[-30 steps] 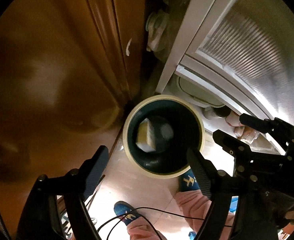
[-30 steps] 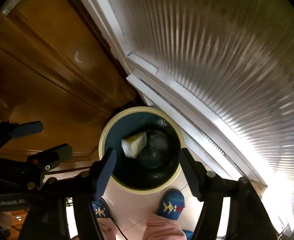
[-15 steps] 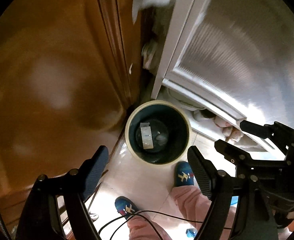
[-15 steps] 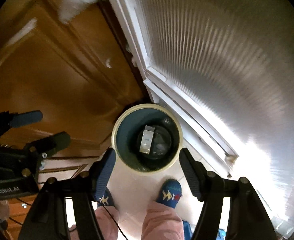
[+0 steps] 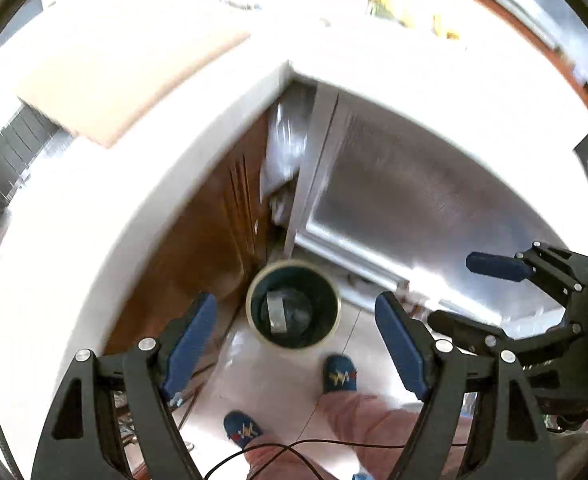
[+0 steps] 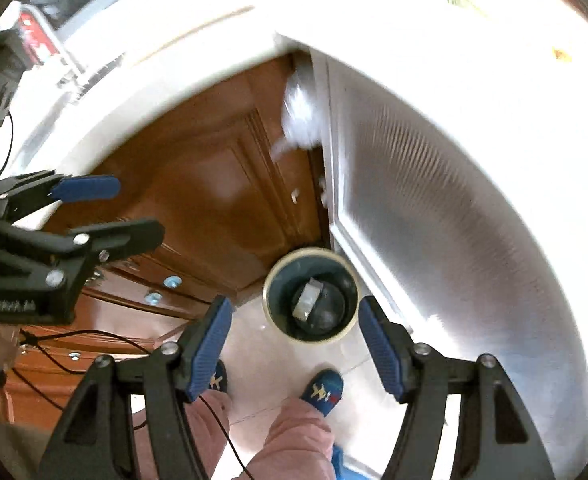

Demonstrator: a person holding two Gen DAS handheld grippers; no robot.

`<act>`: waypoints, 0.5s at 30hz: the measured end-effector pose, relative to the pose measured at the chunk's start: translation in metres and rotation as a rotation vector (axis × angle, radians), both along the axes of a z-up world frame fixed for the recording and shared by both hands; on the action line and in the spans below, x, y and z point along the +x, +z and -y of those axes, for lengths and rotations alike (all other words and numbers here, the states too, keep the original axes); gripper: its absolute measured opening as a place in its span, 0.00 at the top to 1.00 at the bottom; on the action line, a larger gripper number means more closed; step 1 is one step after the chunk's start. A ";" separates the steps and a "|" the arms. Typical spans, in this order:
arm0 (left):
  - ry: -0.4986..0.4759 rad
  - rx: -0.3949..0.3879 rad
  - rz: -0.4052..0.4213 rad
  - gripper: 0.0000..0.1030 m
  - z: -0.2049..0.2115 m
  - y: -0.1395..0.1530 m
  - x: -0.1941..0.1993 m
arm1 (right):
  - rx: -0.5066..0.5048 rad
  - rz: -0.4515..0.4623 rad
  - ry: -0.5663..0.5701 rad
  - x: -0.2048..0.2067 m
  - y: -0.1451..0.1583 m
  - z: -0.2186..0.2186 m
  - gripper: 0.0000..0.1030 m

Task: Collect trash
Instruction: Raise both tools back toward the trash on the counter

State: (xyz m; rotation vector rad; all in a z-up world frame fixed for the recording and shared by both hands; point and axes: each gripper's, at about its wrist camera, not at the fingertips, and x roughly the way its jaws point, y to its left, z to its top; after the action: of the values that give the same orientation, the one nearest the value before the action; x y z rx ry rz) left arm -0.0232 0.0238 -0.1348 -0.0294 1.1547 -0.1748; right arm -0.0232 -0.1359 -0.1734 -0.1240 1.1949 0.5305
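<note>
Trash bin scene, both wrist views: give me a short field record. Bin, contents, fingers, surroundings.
bin: round trash bin, cream rim, dark inside, standing on the pale floor in a corner
contents: pale boxy piece of trash lying on dark crumpled material at the bottom
left gripper: fingers wide apart, nothing between them, high above the bin
right gripper: fingers wide apart, nothing held
surroundings: wooden cabinet door on one side, ribbed white door on the other
person: blue patterned slippers beside the bin
</note>
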 end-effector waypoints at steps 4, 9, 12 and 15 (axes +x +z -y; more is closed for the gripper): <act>0.025 -0.015 0.088 0.22 -0.002 0.051 0.009 | 0.045 0.076 0.038 0.006 0.045 0.005 0.36; 0.076 -0.038 0.166 0.22 -0.004 0.103 0.028 | 0.101 0.188 0.026 0.018 0.105 0.021 0.36; 0.113 -0.066 0.197 0.22 -0.004 0.121 0.045 | 0.125 0.243 0.004 0.036 0.127 0.032 0.36; 0.145 -0.081 0.219 0.21 0.000 0.140 0.064 | 0.154 0.286 -0.025 0.061 0.143 0.043 0.36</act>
State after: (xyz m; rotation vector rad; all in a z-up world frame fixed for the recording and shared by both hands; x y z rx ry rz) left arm 0.0411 0.0239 0.0057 -0.1619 0.9232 -0.0932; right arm 0.0382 -0.1784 -0.0308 -0.0512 0.8730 0.5600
